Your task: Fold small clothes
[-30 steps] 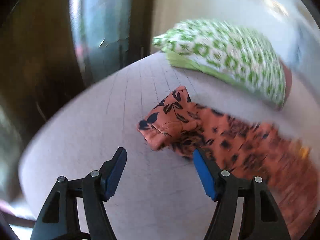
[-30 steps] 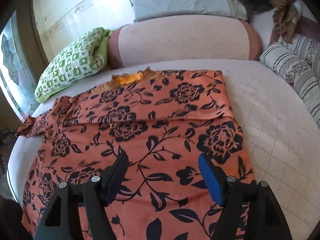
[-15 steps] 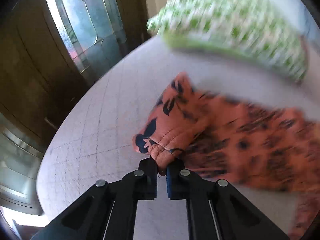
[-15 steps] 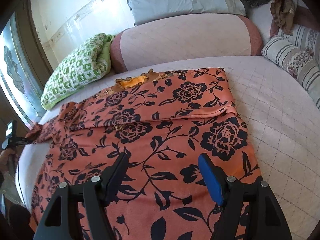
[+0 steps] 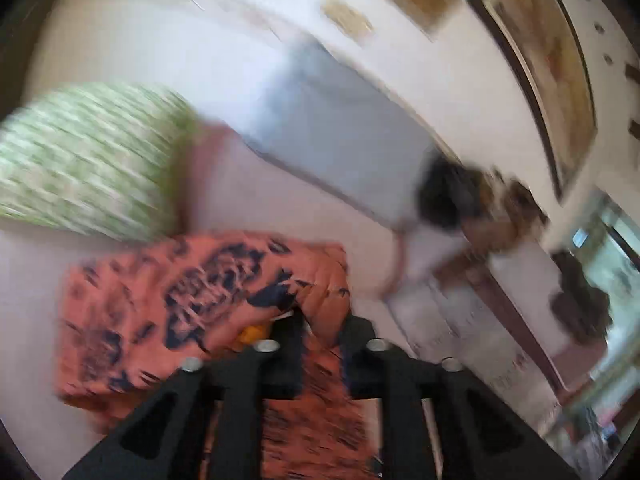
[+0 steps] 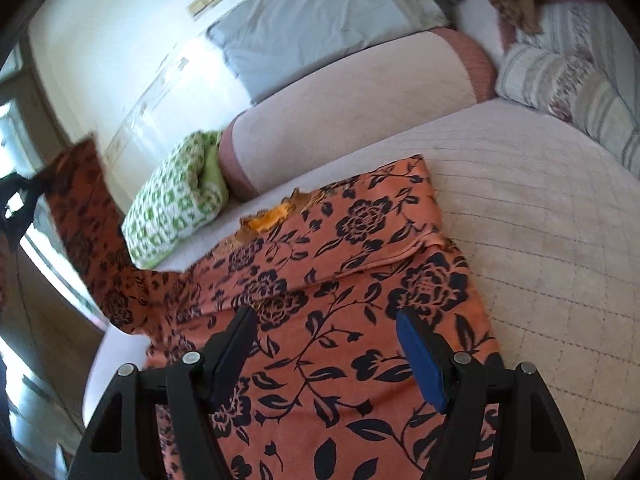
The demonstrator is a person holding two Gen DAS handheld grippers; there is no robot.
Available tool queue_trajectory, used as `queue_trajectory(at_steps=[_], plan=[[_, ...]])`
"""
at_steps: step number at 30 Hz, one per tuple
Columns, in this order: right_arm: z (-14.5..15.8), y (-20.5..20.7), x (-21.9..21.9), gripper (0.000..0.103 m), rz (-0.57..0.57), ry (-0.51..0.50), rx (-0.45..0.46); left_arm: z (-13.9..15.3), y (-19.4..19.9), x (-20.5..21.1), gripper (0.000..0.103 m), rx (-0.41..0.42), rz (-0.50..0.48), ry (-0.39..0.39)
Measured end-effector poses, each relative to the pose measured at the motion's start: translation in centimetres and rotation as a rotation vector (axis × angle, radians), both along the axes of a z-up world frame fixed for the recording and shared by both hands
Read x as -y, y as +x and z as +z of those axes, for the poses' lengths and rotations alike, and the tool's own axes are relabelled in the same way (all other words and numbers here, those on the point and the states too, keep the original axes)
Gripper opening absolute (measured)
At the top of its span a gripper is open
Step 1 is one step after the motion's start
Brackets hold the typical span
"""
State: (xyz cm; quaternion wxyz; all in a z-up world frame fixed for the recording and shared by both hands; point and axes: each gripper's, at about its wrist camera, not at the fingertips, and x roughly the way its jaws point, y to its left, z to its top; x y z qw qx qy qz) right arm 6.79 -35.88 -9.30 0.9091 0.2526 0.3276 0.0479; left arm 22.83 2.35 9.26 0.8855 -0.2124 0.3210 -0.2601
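At lower centre of the left wrist view, your left gripper (image 5: 322, 330) has been opening, sleeve fabric of the orange floral garment (image 6: 360, 280) between its parted jaws. Your right gripper (image 6: 326, 350) hangs wide open, empty, above that garment spread on the bed (image 6: 540, 208).

Pale wall (image 6: 120, 40), quilted bed (image 6: 540, 220), pink bolster (image 6: 360, 100), grey pillow (image 6: 320, 28), daylit window (image 6: 12, 128).

Left wrist camera, blurred, looks close over its fingers (image 5: 288, 340) across orange floral cloth (image 5: 192, 292) toward the bed's head edge and wall. Right wrist camera looks down from nearer the foot edge along the bed (image 6: 540, 248). Both share the cloth (image 6: 340, 272), green pillow (image 6: 180, 200) (image 5: 88, 156) and grey pillow (image 6: 312, 32) (image 5: 344, 128).
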Motion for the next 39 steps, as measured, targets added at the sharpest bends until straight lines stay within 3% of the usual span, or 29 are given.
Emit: queue_trajectory(at_steps=[1, 2, 3, 5, 10, 12, 16, 18, 20, 22, 24, 25, 27, 28, 31, 34, 37, 39], plan=[[-0.1, 0.1, 0.5, 0.076, -0.010, 0.018, -0.010, -1.9, 0.9, 3.5, 0.076, -0.048, -0.090, 0.058], [-0.2, 0.1, 1.1, 0.078, -0.023, 0.042, -0.019, -3.7, 1.1, 5.4, 0.080, -0.079, -0.110, 0.106], [-0.2, 0.0, 1.5, 0.079, -0.030, 0.057, -0.019, -6.4, 1.1, 7.0, 0.080, -0.118, -0.112, 0.177], [-0.2, -0.2, 2.2, 0.085, -0.044, 0.082, -0.018, -10.3, 1.1, 7.5, 0.080, -0.191, -0.112, 0.240], [-0.9, 0.1, 3.1, 0.086, -0.055, 0.151, -0.053, -17.2, -0.1, 0.4, 0.079, -0.370, 0.003, 0.262], [-1.0, 0.7, 2.8, 0.086, -0.037, 0.165, -0.077, -17.7, -1.1, -2.5, 0.079, -0.344, 0.054, 0.302], [-0.4, 5.0, 2.2, 0.086, 0.066, 0.223, -0.095, -18.6, -0.4, -9.1, 0.079, -0.293, 0.257, 0.437], [-0.1, 9.4, 2.0, 0.086, 0.119, 0.238, -0.100, -19.6, 0.4, -11.2, 0.079, -0.306, 0.284, 0.448], [-1.0, 13.6, 2.0, 0.086, 0.108, 0.238, -0.171, -20.7, 0.6, -12.1, 0.079, -0.287, 0.296, 0.519], [-2.5, 17.4, 1.8, 0.085, 0.115, 0.219, -0.255, -21.7, 0.3, -12.8, 0.079, -0.289, 0.287, 0.522], [-4.6, 19.9, 1.4, 0.080, 0.114, 0.216, -0.331, -22.5, 0.4, -12.9, 0.079, -0.296, 0.262, 0.489], [-5.4, 20.6, 1.1, 0.073, 0.108, 0.198, -0.361, -22.6, 0.5, -12.8, 0.079, -0.290, 0.253, 0.490], [-6.7, 21.4, 0.5, 0.053, 0.101, 0.183, -0.414, -23.2, 1.1, -12.6, 0.079, -0.283, 0.227, 0.501], [-6.8, 21.6, -0.1, 0.034, 0.107, 0.138, -0.431, -23.9, 1.5, -12.4, 0.079, -0.290, 0.213, 0.522], [-6.3, 21.9, -1.4, 0.015, 0.140, 0.060, -0.453, -25.0, 1.8, -12.9, 0.071, -0.315, 0.229, 0.545], [-2.6, 20.7, -2.5, 0.013, 0.138, 0.015, -0.354, -24.5, 1.3, -14.2, 0.046, -0.303, 0.292, 0.512], [0.6, 17.9, -3.3, 0.013, 0.071, -0.083, -0.229, -24.7, 0.9, -15.6, 0.045, -0.312, 0.344, 0.464], [-2.1, 17.2, -3.7, 0.021, 0.044, -0.141, -0.301, -25.0, 0.8, -15.5, 0.046, -0.312, 0.348, 0.469]])
